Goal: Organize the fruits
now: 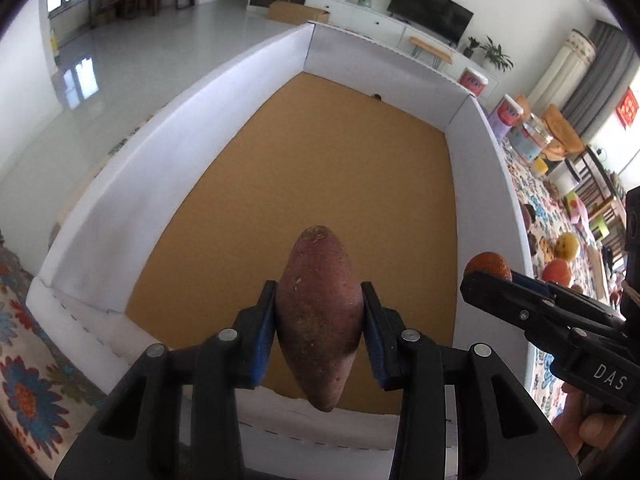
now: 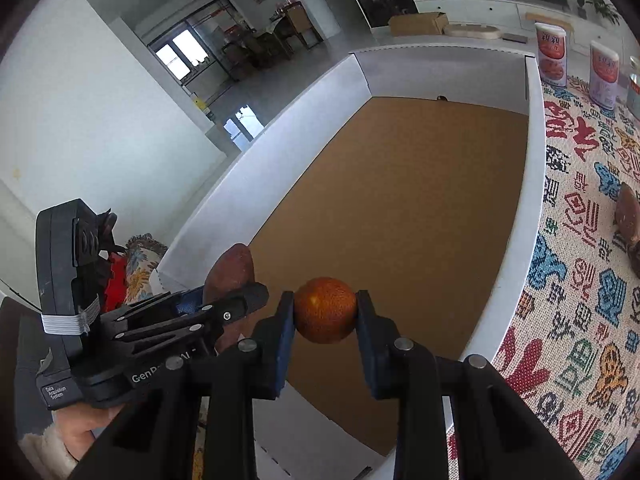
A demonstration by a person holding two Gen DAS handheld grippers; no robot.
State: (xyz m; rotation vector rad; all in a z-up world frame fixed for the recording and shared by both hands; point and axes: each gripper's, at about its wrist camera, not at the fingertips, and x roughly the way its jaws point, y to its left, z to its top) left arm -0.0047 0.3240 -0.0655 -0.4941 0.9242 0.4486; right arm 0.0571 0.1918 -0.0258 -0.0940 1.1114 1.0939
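A big white-walled box (image 1: pixel 132 200) with a brown cardboard floor sits on the table, and everything else here is best placed against it. Its walls stand upright on all four sides, and the brown floor inside shows nothing lying on it.

Outside the box's right wall, the patterned tablecloth (image 2: pixel 580 280) spreads away, covered in red, blue and orange stitched motifs. Beyond the box's far right corner stand two tall pink-labelled canisters (image 2: pixel 552 54) on that cloth. More fruit (image 1: pixel 566 246) lies on the cloth beside the right wall, roughly halfway along it, well apart from both grippers.

Above the near end of the box, the left gripper (image 1: pixel 320 332) hangs with its blue-padded jaws pinching a reddish-brown sweet potato (image 1: pixel 318 320) at its middle; the potato's long axis runs along the gripper's fingers, one tip pointing out over the brown floor.

Just to its right, over the box's near right corner, the right gripper (image 2: pixel 325 312) clamps a small round orange (image 2: pixel 325 310) between its pads, the fruit held above the floor and touching neither wall nor floor, as far as I can tell.
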